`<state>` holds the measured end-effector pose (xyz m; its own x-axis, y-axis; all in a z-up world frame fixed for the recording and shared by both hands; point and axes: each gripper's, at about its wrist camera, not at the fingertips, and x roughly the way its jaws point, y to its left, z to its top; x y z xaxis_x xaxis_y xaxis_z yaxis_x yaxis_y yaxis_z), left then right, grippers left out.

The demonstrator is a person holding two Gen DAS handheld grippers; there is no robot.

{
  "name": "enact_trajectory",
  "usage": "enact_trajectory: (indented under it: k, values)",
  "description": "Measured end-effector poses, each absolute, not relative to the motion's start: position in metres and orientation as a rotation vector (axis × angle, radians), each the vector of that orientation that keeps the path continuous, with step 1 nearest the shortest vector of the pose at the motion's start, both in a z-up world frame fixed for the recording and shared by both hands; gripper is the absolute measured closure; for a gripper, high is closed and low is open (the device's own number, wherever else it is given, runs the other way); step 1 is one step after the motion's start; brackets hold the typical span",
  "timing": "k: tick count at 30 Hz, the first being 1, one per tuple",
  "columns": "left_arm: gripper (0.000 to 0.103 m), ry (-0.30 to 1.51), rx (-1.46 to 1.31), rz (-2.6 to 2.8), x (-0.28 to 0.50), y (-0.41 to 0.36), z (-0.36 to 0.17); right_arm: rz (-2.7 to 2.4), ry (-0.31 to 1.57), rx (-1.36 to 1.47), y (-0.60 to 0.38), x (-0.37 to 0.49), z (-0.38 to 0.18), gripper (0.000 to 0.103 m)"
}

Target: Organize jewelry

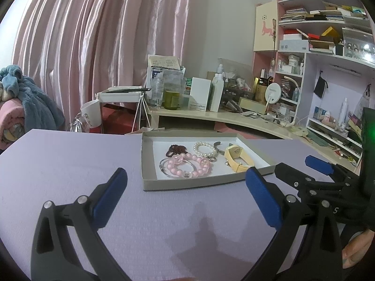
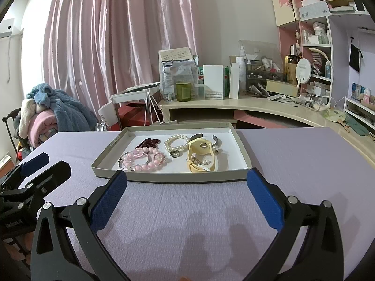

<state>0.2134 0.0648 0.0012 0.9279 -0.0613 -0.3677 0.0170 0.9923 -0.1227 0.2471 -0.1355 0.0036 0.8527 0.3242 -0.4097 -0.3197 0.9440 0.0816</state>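
A shallow grey cardboard tray [image 1: 187,184] [image 2: 178,178] lies on the lilac table [image 1: 70,164] [image 2: 293,159]. Inside it are a pink bead bracelet [image 1: 202,171] [image 2: 145,167], a pearl bracelet [image 1: 199,144] [image 2: 175,138], a dark red bead string [image 1: 175,149] [image 2: 148,142], a yellow watch [image 1: 235,155] [image 2: 201,147] and a silver cuff [image 1: 218,148] [image 2: 216,141]. My left gripper [image 1: 186,170] [image 2: 57,161] hovers open and empty before the tray's front left. Just in front of the tray's near edge, my right gripper [image 2: 186,172] [image 1: 293,162] is also open and holds nothing.
Behind the table stands a cream desk [image 2: 257,107] crowded with bottles and boxes, with pink shelves [image 1: 316,46] to the right. A white cart [image 2: 136,96] and a pile of clothes [image 2: 51,112] sit at the left before a pink curtain [image 2: 105,46].
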Motion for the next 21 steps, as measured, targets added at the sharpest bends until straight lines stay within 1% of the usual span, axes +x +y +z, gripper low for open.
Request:
enact_trajectory:
  k: [21]
  values:
    - [0.002,0.383,-0.135,-0.05,0.2135,0.0663,0.0,0.331,0.434,0.02,-0.1366,0.2464,-0.0002,0.001]
